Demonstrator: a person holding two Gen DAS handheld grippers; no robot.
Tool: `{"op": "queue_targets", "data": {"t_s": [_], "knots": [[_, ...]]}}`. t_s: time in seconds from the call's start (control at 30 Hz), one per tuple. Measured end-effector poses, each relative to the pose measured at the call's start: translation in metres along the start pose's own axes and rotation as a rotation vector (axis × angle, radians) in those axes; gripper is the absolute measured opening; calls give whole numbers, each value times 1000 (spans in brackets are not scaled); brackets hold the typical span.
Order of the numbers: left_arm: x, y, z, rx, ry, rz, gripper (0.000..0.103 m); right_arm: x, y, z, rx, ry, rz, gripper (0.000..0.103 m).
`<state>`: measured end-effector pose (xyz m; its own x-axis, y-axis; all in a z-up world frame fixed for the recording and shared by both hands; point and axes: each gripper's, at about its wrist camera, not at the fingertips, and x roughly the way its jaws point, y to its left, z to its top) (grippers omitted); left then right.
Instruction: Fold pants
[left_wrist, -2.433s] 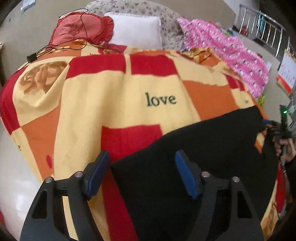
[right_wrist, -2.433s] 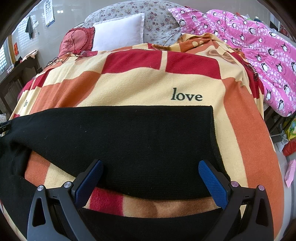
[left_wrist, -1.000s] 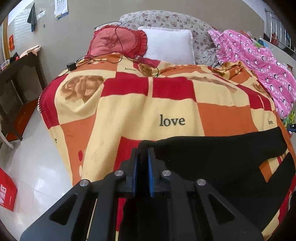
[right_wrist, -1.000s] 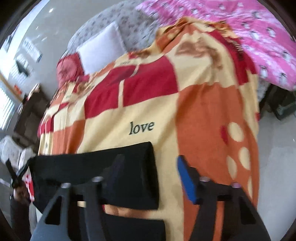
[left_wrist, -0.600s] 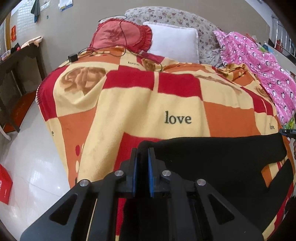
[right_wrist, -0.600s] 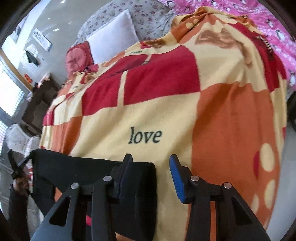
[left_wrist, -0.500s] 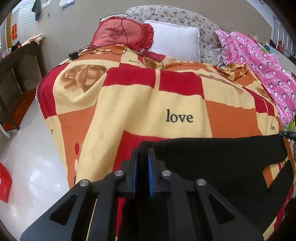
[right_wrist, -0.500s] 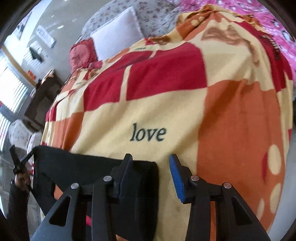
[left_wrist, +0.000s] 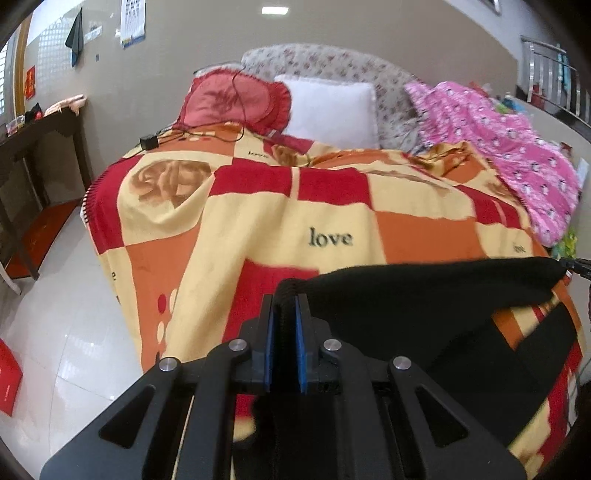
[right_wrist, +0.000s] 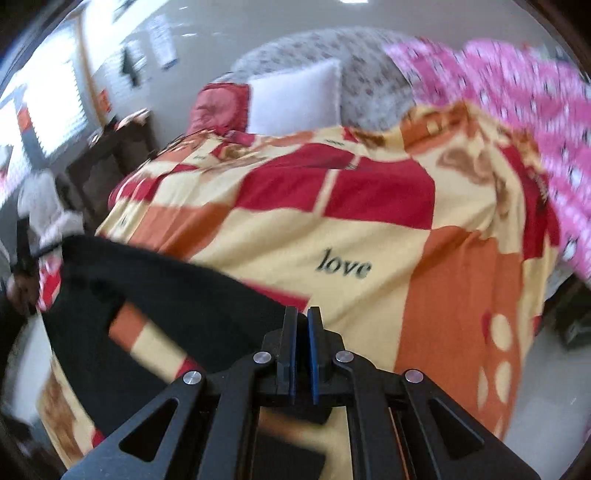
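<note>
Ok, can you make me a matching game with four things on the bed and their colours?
Things:
1. pants
2. frilly cushion
3. square pillow
4. penguin-print quilt

Colours:
A. white
B. pink
C. black
D. red

Pairs: 1-C, 2-D, 3-A, 4-B

pants (left_wrist: 424, 306): we see plain black knit
blanket (left_wrist: 240, 221): we see red, orange and cream checks, brown roses, black "love" lettering
frilled cushion (left_wrist: 229, 101): we see red
pillow (left_wrist: 328, 107): we see plain white
quilt (left_wrist: 498, 136): we see pink with small white-and-black figures
headboard (left_wrist: 325, 66): we see a pale floral print
gripper pads (left_wrist: 268, 343): we see blue on black arms
</note>
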<state>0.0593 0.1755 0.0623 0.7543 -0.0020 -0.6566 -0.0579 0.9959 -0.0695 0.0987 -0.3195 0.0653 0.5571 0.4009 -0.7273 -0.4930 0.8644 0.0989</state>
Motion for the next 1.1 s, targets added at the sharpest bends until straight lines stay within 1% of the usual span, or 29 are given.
{"op": "queue_targets", "data": {"t_s": [0.07, 0.1, 0.17, 0.2, 0.23, 0.3, 0.33, 0.37, 0.4, 0.43, 0.47, 0.53, 0.6, 0.63, 0.7, 0.73, 0.77, 0.9, 1.0, 1.07, 1.1], "knots": [[-16, 3, -18, -5, 2, -13, 8, -18, 10, -19, -25, -24, -4, 4], [-26, 6, -33, -15, 5, -26, 8, -29, 15, -35, -32, -34, -10, 4], [-34, 9, -52, -36, 17, -40, 8, -40, 18, -56, -22, -40, -19, 4], [-39, 12, -68, -59, 28, -58, 8, -42, 18, -66, -13, -37, -20, 4], [-41, 14, -76, -71, 30, -72, 9, -45, 17, -76, -3, -33, -18, 4], [-49, 19, -94, -117, 32, -72, 18, -48, 18, -95, 3, -28, -31, 7], [-53, 23, -100, -152, 39, -71, 20, -50, 21, -101, 7, -25, -44, 12], [-56, 28, -105, -199, 46, -70, 31, -54, 24, -105, 14, -41, -73, 17], [-62, 35, -109, -273, 49, -63, 41, -59, 26, -107, 22, -68, -85, 22], [-66, 38, -112, -313, 45, -63, 41, -65, 28, -108, 35, -98, -90, 33], [-71, 42, -115, -364, 35, -80, 41, -71, 30, -107, 58, -137, -100, 37], [-84, 47, -120, -489, 3, -122, 45, -79, 32, -103, 104, -201, -87, 38], [-92, 52, -128, -654, -27, -233, 55, -84, 35, -95, 171, -261, -56, 40], [-91, 55, -131, -741, -32, -296, 58, -84, 37, -93, 193, -277, -36, 41], [-79, 55, -134, -914, -8, -438, 60, -82, 43, -89, 239, -305, 6, 42], [-75, 53, -133, -952, -4, -464, 60, -79, 47, -87, 248, -316, 18, 42], [-69, 51, -134, -1014, 14, -473, 60, -75, 53, -86, 241, -313, 34, 42], [-57, 41, -148, -1166, 70, -510, 60, -62, 73, -85, 209, -275, 63, 42], [-47, 41, -151, -1188, 85, -537, 60, -55, 86, -89, 186, -263, 72, 42], [-42, 43, -149, -1218, 63, -529, 59, -49, 91, -90, 177, -251, 81, 42], [-41, 43, -144, -1208, 42, -547, 59, -44, 93, -90, 172, -237, 81, 42]]}}
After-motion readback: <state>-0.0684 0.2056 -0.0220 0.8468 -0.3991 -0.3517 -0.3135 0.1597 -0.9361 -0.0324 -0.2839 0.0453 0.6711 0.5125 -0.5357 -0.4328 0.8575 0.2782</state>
